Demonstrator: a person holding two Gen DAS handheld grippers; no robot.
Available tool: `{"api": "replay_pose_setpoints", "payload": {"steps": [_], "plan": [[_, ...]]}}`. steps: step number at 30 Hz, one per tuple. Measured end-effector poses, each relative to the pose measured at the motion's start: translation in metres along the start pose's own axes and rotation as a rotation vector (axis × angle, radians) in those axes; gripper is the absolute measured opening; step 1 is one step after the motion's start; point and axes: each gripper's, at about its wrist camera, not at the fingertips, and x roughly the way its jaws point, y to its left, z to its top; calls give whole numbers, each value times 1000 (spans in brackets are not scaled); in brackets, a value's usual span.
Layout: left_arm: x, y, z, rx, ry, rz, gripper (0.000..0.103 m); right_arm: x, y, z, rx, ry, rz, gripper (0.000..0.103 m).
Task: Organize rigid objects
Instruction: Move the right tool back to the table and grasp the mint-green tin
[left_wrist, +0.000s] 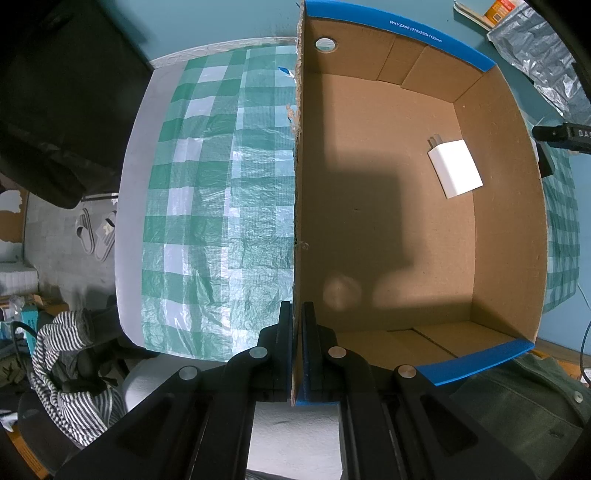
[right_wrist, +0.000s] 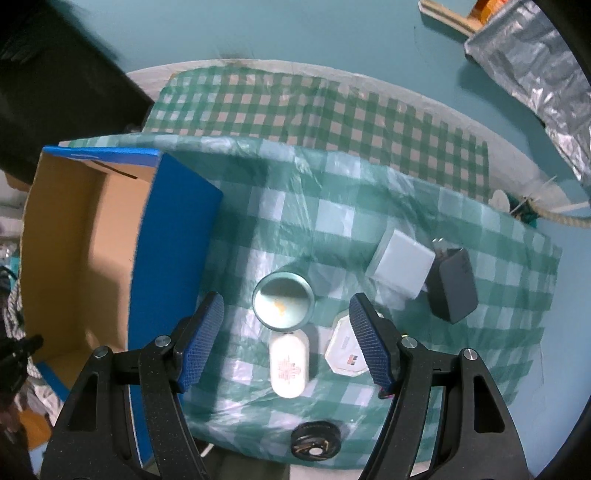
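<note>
Item: small round teal-rimmed cup (right_wrist: 283, 303), standing upright on the green-and-white checked plastic cloth (right_wrist: 332, 206) covering the tabletop, seen from straight above; its pale inside shows an orange speck. It lies between the blue ribbed pads of the right claw (right_wrist: 286, 341), whose jaws stand wide and grip nothing. Judged rigid, light and smooth-walled, probably slippery; best taken across the rim from opposite sides, with the pads low enough not to tip it. Just below it in the right wrist view: a white oblong rounded case with a red emblem (right_wrist: 289, 363), lying flat, stiff and light, best held across its narrow sides. Beside that, partly behind the right pad: a white octagonal box with a small printed label (right_wrist: 345, 352). Further right: a pale grey square block (right_wrist: 400, 264) touching or nearly touching a dark grey plug-in charger (right_wrist: 451, 286). Near the cloth's lower edge: a black round coiled object (right_wrist: 315, 444), its details unclear. Receptacle: open brown cardboard box with blue outer faces (left_wrist: 406, 240), left of the items; it already holds one white wall charger (left_wrist: 455, 168). The left claw (left_wrist: 294, 354) is clamped shut on the box's side wall, steadying it.
</note>
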Motion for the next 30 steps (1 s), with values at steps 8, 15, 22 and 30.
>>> {"api": "replay_pose_setpoints", "payload": {"steps": [8,15,22,30], "plan": [[0,0,0,-1,1,0,4,25,-2,1,17,36,-22,71],[0,0,-1,2,2,1,4,44,1,2,15,50,-27,71],[0,0,-1,1,4,4,4,57,3,2,1,45,-47,58],[1,0,-1,1,3,4,4,54,4,0,-10,28,-43,44]]}}
